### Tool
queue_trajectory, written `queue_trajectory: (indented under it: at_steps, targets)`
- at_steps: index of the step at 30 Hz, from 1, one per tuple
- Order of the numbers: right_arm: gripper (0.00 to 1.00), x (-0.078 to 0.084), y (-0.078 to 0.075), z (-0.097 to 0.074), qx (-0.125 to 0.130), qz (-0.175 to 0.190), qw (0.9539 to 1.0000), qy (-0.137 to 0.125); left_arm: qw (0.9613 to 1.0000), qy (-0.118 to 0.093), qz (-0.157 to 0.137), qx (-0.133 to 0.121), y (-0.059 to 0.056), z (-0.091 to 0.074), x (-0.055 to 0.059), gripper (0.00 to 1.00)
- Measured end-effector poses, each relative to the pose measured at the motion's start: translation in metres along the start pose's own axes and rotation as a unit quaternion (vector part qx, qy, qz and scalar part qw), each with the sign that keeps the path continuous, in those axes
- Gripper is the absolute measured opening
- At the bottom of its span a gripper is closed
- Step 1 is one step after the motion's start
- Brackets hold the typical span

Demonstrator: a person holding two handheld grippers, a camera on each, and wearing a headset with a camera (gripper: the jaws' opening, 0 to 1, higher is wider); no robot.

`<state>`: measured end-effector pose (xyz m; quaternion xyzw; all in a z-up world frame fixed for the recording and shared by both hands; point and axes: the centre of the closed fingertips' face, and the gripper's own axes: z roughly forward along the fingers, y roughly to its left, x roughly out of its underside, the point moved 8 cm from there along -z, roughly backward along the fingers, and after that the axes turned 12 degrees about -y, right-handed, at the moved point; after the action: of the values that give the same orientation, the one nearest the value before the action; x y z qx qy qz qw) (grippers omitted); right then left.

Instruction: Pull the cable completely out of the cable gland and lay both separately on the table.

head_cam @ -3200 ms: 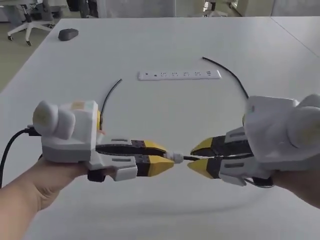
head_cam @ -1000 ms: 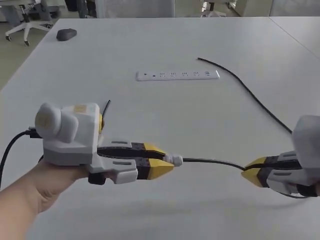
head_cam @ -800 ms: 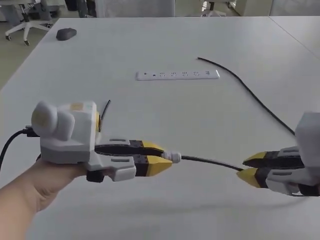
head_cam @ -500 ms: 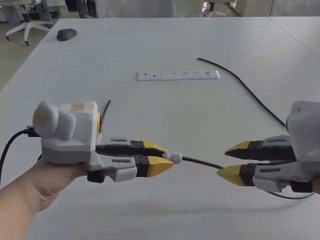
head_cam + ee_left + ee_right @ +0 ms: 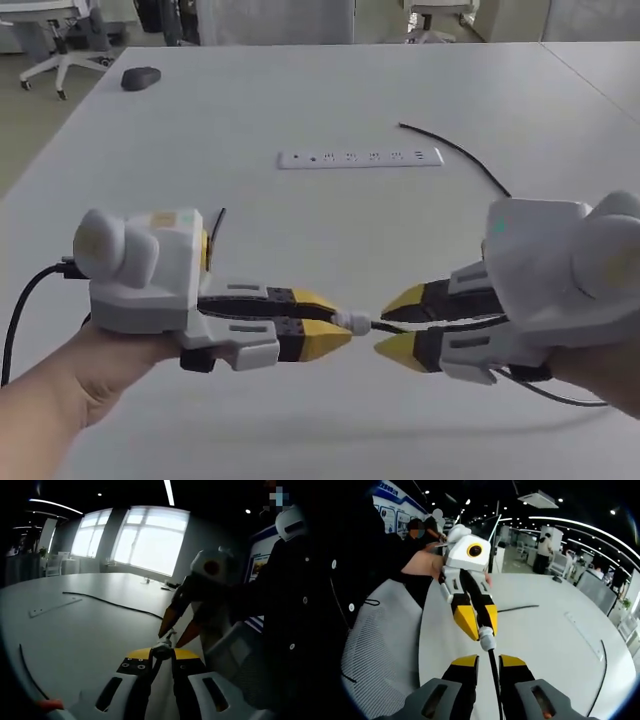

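L tongs [image 5: 340, 328] clamped tight on the white cable gland [image 5: 352, 322], held just above the worktop [image 5: 300, 90]. R tongs [image 5: 398, 322] are nose-to-nose w/ them, jaws apart. The black cable [image 5: 385, 325] runs out of the gland straight btwn those open jaws. The rest of the cable trails out past the R tongs and lies on the worktop beyond, near a power strip [image 5: 360, 158].

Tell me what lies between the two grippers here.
The white cable gland, pinched at the left gripper's tips, and a short run of black cable leading between the right gripper's open fingers. The head and right gripper views show it.
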<state>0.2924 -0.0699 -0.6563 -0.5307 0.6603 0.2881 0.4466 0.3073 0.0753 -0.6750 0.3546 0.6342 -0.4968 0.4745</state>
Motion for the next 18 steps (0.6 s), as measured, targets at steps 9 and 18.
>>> queue_trajectory:
  at_steps: [9, 18]
  targets:
    - [0.0, 0.0036, -0.0026, 0.0011, 0.008, -0.002, 0.9999, 0.014, 1.0, 0.001, 0.001, 0.003, -0.0017, 0.0006, 0.0002, 0.15]
    - [0.0, 0.0051, -0.0042, -0.0035, 0.032, 0.053, 0.9981, 0.006, 1.0, -0.006, -0.003, 0.003, -0.0021, 0.0036, -0.0012, 0.15]
